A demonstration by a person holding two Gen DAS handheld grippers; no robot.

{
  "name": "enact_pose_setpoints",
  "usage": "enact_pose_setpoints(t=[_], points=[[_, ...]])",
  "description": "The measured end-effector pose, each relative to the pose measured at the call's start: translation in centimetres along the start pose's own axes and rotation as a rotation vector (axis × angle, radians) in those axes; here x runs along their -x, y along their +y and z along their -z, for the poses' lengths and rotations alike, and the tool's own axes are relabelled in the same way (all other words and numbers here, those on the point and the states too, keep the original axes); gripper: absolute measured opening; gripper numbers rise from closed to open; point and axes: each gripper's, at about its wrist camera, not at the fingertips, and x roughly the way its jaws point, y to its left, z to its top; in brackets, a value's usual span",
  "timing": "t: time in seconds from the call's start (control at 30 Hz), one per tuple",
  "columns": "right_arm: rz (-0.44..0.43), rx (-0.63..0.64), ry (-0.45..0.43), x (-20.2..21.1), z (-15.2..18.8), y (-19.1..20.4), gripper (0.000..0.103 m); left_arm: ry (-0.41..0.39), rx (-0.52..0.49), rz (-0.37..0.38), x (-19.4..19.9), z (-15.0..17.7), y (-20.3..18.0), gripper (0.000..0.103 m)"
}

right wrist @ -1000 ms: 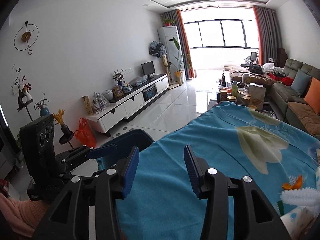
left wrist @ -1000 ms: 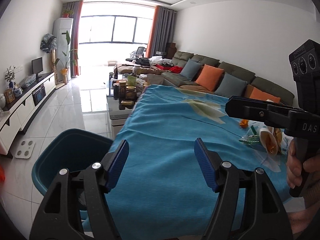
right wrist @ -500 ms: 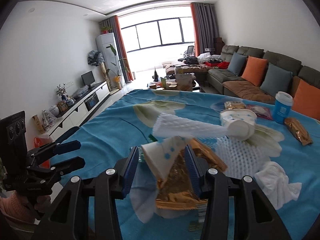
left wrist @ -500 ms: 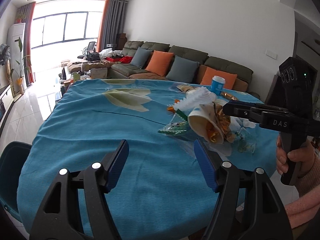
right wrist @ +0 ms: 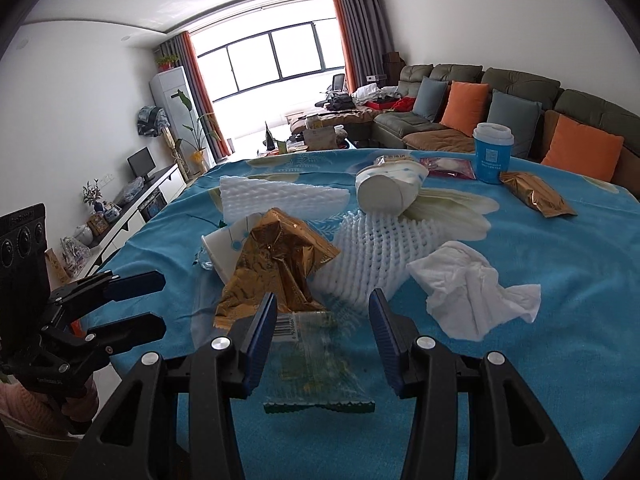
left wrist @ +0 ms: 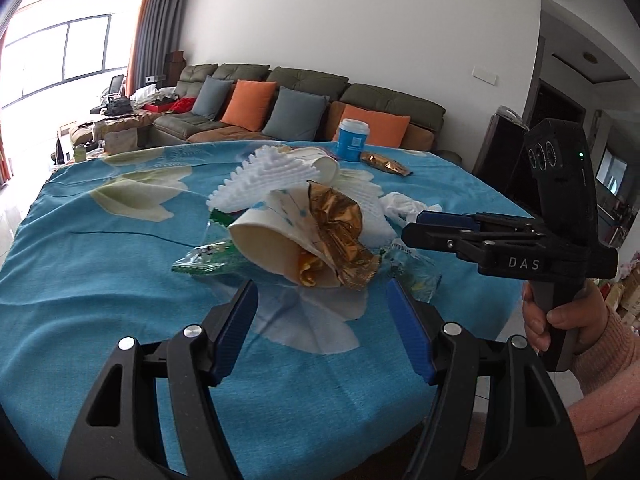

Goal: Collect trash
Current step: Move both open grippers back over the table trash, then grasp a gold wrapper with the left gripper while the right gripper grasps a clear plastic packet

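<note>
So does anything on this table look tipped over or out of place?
Yes. Two paper cups lie on their sides: one beside the upright blue cup, another with a crumpled gold wrapper stuffed in it. Foam netting and a crumpled tissue lie scattered around them.

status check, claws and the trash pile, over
Left claw open, empty. Right claw open over clear wrapper. Gold wrapper, paper cup untouched. Nothing in the way.

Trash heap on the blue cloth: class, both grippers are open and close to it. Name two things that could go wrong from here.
1. The gold wrapper is tucked in the tipped paper cup; pulling one may drag the other and scatter the foam net lying on top.
2. The right gripper hovers over a flat clear wrapper; its fingers might pinch the tablecloth instead.
</note>
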Motion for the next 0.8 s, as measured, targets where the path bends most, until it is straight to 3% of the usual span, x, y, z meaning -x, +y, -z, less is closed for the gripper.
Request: enact_pose_setpoints(t=[0.13,0.4,0.5,0.57,0.8], points=[[-0.017,0.012,0.018,0.3,0.8,0.1,0.045,0.048,0.020,0.028,-2.2,-0.5,-0.1,0.060],[-0.044,0.017,0.040,0.4,1.6,0.2,0.045,0.125,0.077,0.087,-5.8,-1.2,0.2,0.037],[-0.060,0.016,0.048,0.4,1.7,0.1,0.039,0.136,0.087,0.094,-6.4,-1.4,0.2,0.023],[-0.068,0.018,0.054,0.4,1.8,0.1,0.029,0.138,0.091,0.096,-6.7,-1.5,0.2,0.010],[-0.089,-0.022,0.035,0.8,1.8,-0.7,0.021,0.112,0.078,0.098,-6.1,-1.6,-0.3,0.006]])
